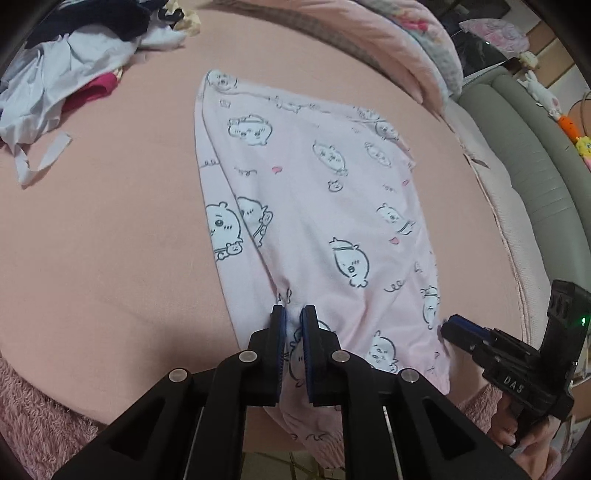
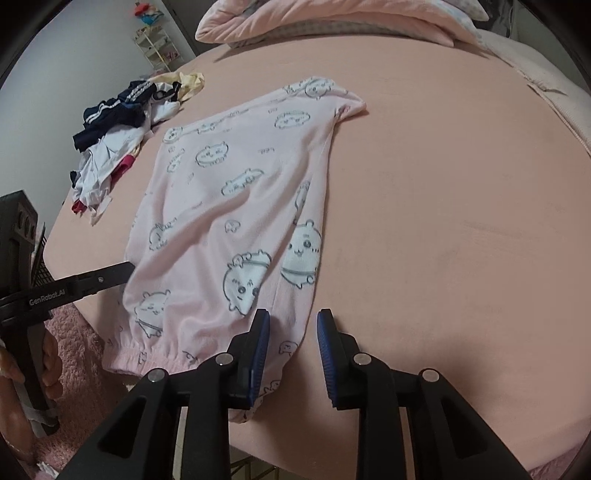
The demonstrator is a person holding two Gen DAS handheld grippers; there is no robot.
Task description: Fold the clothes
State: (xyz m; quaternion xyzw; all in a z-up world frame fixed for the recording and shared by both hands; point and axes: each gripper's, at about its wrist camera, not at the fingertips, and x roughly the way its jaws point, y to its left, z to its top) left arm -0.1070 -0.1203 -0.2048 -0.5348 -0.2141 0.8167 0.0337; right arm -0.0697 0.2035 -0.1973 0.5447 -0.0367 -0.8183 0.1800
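Observation:
A pale pink garment (image 1: 314, 192) printed with white cartoon animals lies flat on the pink bed; it also shows in the right wrist view (image 2: 229, 206). My left gripper (image 1: 293, 314) is nearly closed, pinching a bunch of the garment's near edge between its blue pads. My right gripper (image 2: 293, 317) is open, its left finger (image 2: 260, 332) over the garment's near right corner and its right finger over bare sheet. The right gripper also shows in the left wrist view (image 1: 454, 325) at the garment's right edge. The left gripper shows in the right wrist view (image 2: 110, 275) at the garment's left edge.
A pile of unfolded white, navy, red and yellow clothes (image 1: 74, 62) lies at the bed's far left, also in the right wrist view (image 2: 118, 125). A rolled pink quilt (image 2: 332, 18) lies along the far side. A grey headboard (image 1: 535, 155) with plush toys stands at the right.

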